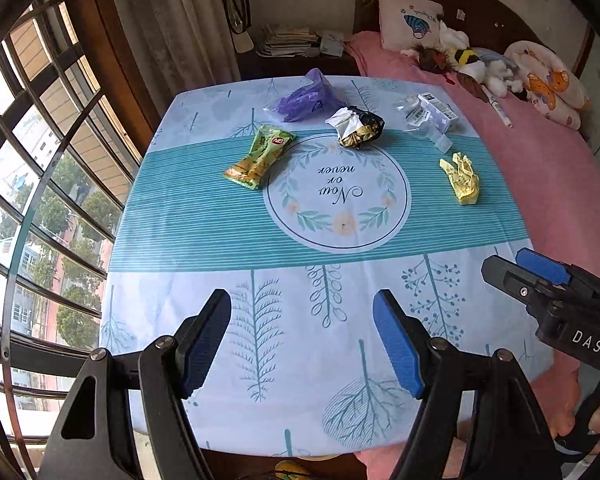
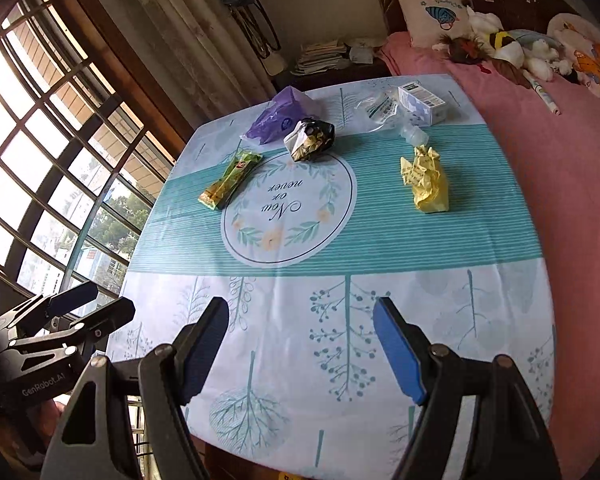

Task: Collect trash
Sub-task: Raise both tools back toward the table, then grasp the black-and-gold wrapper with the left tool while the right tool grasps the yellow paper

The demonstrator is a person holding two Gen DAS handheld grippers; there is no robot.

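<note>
Trash lies across the far half of the cloth-covered table: a green snack wrapper, a purple plastic bag, a crumpled black and gold packet, a clear plastic bottle beside a small white box, and a crumpled yellow paper. My left gripper hangs open over the near edge with nothing in it. To its right, my right gripper is also open and holds nothing.
A barred window runs along the left. A bed with a pink cover, pillows and plush toys lies to the right of the table. A dark nightstand with stacked papers stands behind the table. A curtain hangs at the back left.
</note>
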